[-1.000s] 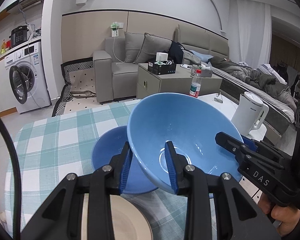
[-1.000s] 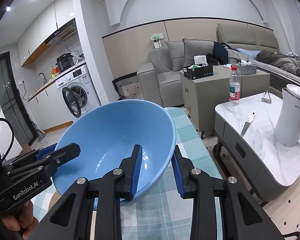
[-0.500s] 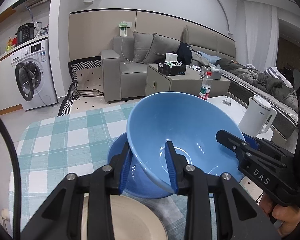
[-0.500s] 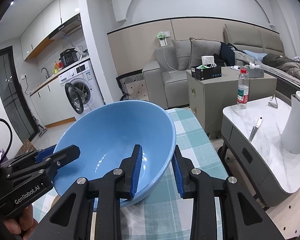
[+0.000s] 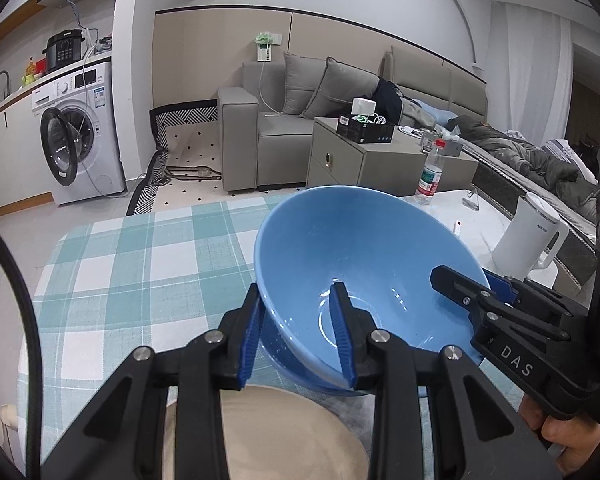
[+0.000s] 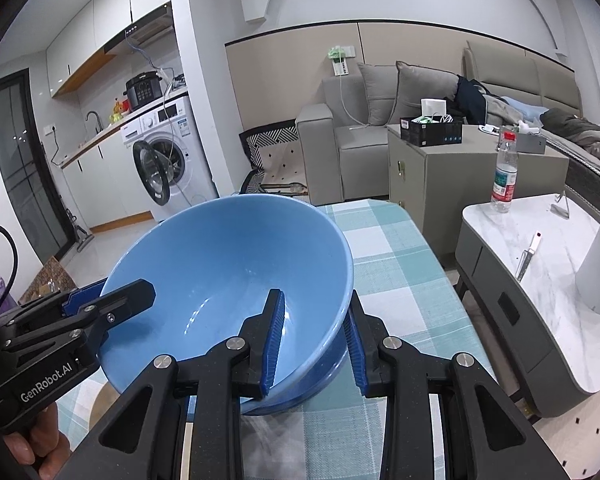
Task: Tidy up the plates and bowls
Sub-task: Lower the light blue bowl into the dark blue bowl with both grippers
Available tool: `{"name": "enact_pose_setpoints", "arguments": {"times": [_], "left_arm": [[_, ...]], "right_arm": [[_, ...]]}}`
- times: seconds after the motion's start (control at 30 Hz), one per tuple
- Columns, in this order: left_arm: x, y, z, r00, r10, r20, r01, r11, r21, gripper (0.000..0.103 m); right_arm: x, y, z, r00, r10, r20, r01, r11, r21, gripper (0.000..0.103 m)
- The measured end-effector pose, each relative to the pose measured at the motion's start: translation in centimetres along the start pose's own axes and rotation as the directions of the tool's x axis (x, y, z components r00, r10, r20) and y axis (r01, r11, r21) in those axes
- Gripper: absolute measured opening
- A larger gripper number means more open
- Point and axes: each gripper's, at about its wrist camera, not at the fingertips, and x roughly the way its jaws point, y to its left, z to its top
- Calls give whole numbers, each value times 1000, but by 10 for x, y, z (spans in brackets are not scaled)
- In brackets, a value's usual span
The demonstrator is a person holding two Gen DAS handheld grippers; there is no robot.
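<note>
While the glossy blue bowl is tilted above the desk, its rim is clamped at 2 places: the near left edge by the left hand-held gripper, the right edge by the right hand-held gripper. Each wall is pinched between ribbed blue pads. A second blue dish is seen just beneath it, touching or nearly so. A matte beige plate lies close in front. The desk is covered by a teal-and-white checked cloth; its far and left stretches are bare. A marble-topped side table with a white kettle stands beside the desk's right edge.
</note>
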Motion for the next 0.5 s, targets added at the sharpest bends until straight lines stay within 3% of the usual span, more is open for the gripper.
{"name": "enact_pose_setpoints", "arguments": {"times": [0.5], "left_arm": [[22, 6, -9, 999, 20, -25, -19, 1000, 10, 32]], "right_arm": [[32, 8, -13, 997, -54, -47, 53, 998, -37, 30]]}}
